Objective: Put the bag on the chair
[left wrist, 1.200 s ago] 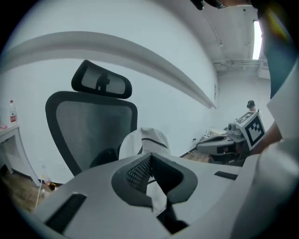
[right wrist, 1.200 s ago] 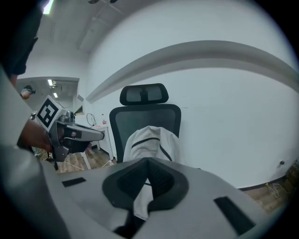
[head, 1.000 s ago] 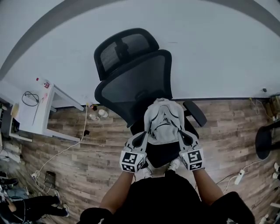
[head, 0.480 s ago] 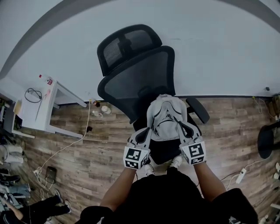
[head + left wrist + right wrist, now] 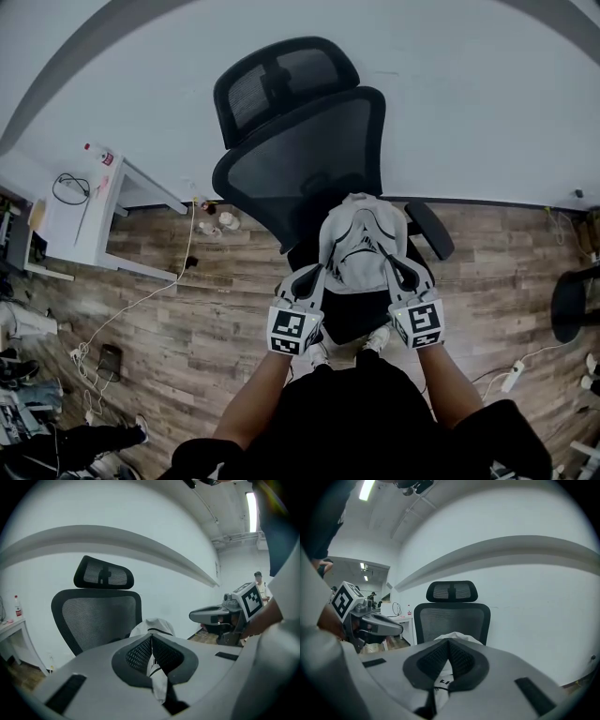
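Note:
A light grey bag (image 5: 358, 246) with dark trim hangs over the seat of a black mesh office chair (image 5: 305, 159). My left gripper (image 5: 316, 275) is shut on the bag's left side, my right gripper (image 5: 393, 266) on its right side. In the left gripper view the bag (image 5: 154, 626) rises past the closed jaws, pale fabric pinched between the pads, with the chair (image 5: 98, 618) behind. The right gripper view shows the bag (image 5: 454, 638) the same way in front of the chair (image 5: 452, 616). Whether the bag's bottom touches the seat is hidden.
A white side table (image 5: 89, 220) with a bottle and a cable stands at the left against the wall. Cables and a power strip (image 5: 514, 375) lie on the wood floor. Another dark chair (image 5: 572, 305) shows at the right edge. The person's feet stand just before the seat.
Both grippers and the bag have shifted slightly to the right and forward, closer to the chair's backrest. The grip on the bag is unchanged.

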The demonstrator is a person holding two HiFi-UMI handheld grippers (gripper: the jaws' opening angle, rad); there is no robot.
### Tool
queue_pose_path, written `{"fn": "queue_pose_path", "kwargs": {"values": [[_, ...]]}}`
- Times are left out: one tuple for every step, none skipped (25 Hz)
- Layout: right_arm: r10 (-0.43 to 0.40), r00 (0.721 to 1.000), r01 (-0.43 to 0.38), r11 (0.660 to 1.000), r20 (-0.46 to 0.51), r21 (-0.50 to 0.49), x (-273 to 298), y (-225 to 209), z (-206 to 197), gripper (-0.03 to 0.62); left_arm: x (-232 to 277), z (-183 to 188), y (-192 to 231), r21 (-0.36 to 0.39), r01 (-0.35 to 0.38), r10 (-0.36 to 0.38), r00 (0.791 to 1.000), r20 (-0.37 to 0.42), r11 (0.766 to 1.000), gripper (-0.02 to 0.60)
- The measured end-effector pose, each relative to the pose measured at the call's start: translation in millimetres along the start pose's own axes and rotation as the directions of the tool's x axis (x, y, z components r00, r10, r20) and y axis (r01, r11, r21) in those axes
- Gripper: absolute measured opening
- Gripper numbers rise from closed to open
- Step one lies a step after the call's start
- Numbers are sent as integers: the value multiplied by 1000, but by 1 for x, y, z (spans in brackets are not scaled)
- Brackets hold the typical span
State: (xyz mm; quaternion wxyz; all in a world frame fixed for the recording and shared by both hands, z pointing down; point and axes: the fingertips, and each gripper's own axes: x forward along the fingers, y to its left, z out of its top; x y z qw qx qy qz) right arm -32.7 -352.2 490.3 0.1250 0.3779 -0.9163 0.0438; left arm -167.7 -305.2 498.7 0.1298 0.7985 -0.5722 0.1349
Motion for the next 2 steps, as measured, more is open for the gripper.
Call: {"fn": "queue_pose_path", "kwargs": {"values": [[0,1000,0,1000,-1,2,0,0,-1,20,0,0,0,-2,1,-1,1000,2,1000,23],[0,1000,0,1000,-1,4,1,0,-2,20,1,0,1,-4,2,-2,1000,3,1000,23]]}}
